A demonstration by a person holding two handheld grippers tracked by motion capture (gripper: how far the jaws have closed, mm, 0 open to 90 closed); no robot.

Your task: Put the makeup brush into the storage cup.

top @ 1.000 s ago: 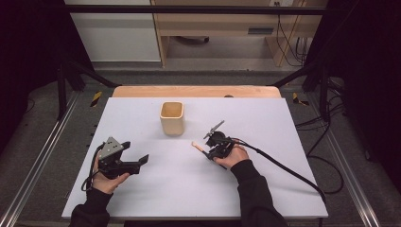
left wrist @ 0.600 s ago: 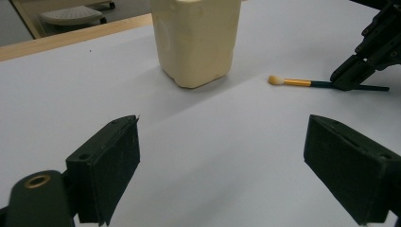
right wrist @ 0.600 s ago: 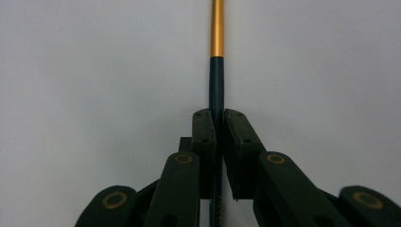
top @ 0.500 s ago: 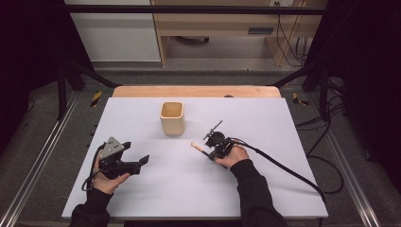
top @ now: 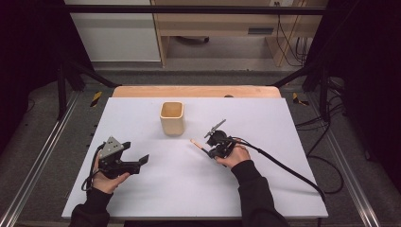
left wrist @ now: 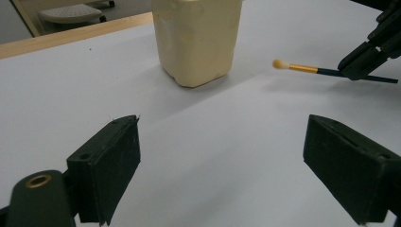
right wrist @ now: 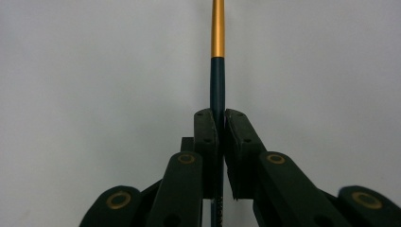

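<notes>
My right gripper (right wrist: 217, 124) has just closed, pinching the brush (right wrist: 217, 71) by its dark handle, seemingly just clear of the surface (top: 265, 118) beside the cup (top: 171, 118). My left gripper (left wrist: 227, 156) waits spread. Lifting comes next.

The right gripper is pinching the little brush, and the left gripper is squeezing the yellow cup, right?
Not quite. The right gripper does pinch the little brush, but the left gripper is not squeezing the yellow cup. The left gripper view shows its fingers spread wide with nothing between them, and the cup stands farther off on the white table, untouched.
</notes>
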